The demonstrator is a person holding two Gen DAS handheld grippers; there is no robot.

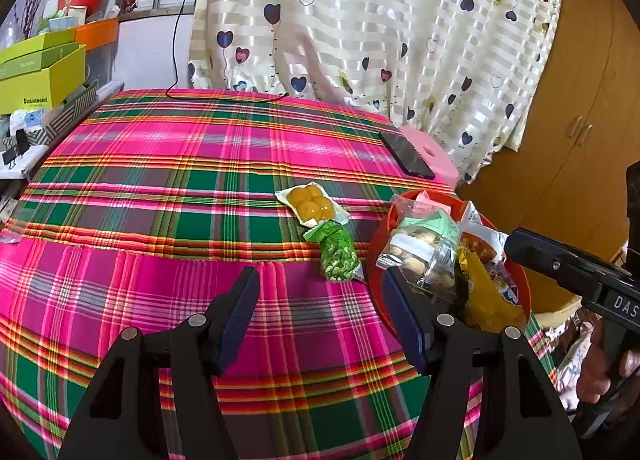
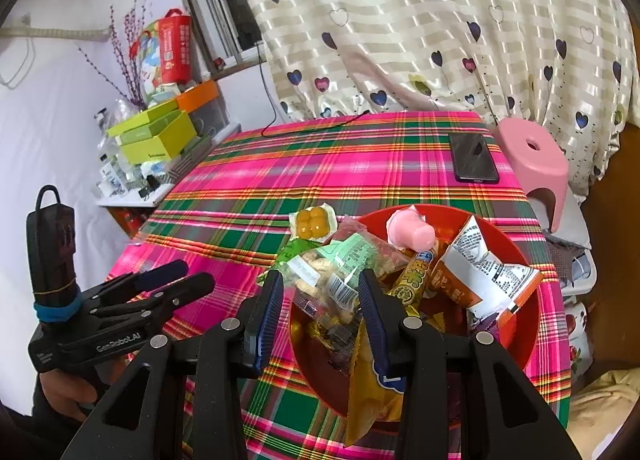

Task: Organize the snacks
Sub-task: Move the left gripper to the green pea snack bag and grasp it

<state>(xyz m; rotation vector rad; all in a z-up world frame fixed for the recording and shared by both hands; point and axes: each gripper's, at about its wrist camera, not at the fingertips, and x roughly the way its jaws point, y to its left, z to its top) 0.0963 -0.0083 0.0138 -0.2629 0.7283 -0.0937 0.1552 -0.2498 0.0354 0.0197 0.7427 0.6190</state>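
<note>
A red bowl [image 2: 516,252] [image 1: 376,252] near the table's right edge holds several snack packets and a pink jelly cup [image 2: 412,230]. My right gripper [image 2: 320,288] is shut on a clear nut packet with a mint-green label [image 2: 332,280] [image 1: 424,256], just over the bowl's left side. A yellow-ball packet [image 1: 312,202] [image 2: 312,222] and a green pea packet [image 1: 338,254] [image 2: 294,250] lie on the plaid cloth left of the bowl. My left gripper [image 1: 320,274] [image 2: 194,275] hovers open over the cloth, left of the bowl, with nothing between its fingers.
A black phone [image 1: 406,154] [image 2: 474,158] lies at the table's far right. A pink stool [image 2: 532,160] stands beyond that corner. Green boxes [image 1: 40,72] and clutter fill a shelf on the left. A heart-patterned curtain [image 1: 380,40] hangs behind.
</note>
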